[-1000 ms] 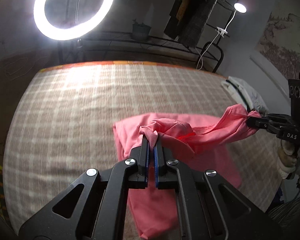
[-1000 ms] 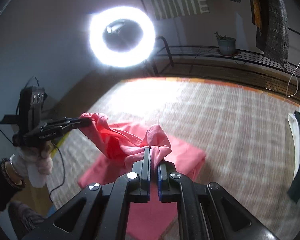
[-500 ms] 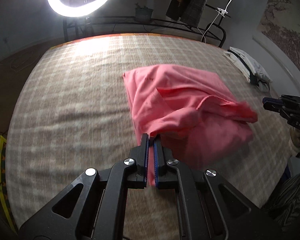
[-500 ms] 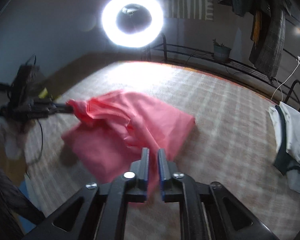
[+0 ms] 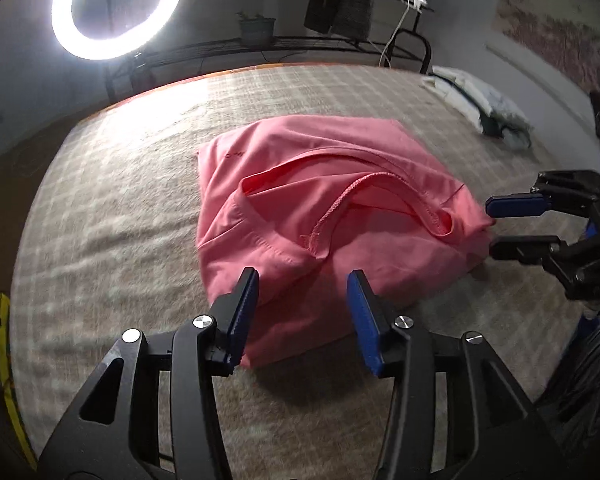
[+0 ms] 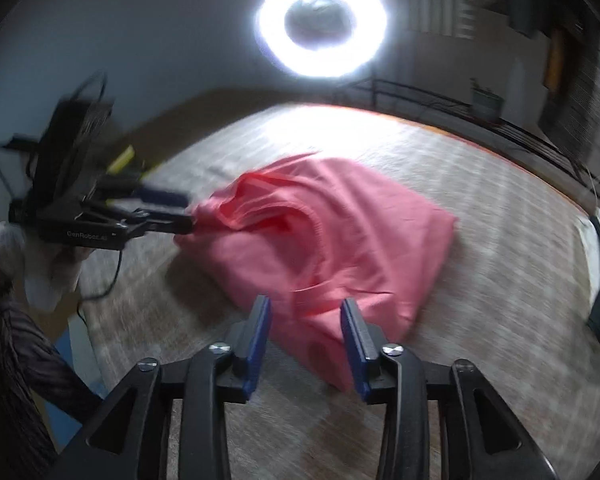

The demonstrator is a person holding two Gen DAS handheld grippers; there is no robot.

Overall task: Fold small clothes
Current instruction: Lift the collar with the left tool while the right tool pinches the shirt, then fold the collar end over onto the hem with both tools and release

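The near edge of the pink garment (image 5: 312, 216) drops out of sight behind the black frame of the left gripper (image 5: 302, 312), and in the right wrist view its front corner hides behind the right gripper (image 6: 305, 330). There the left gripper (image 6: 180, 210) is smeared by motion, so whether its pads touch the cloth cannot be told. The hand (image 6: 28, 264) beneath it is a pale blur, the sleeve (image 6: 16, 364) cut off at the picture's edge. The pile of light clothes (image 5: 480, 100) is too small to make out piece by piece. A small mark on the pink fabric is unreadable.
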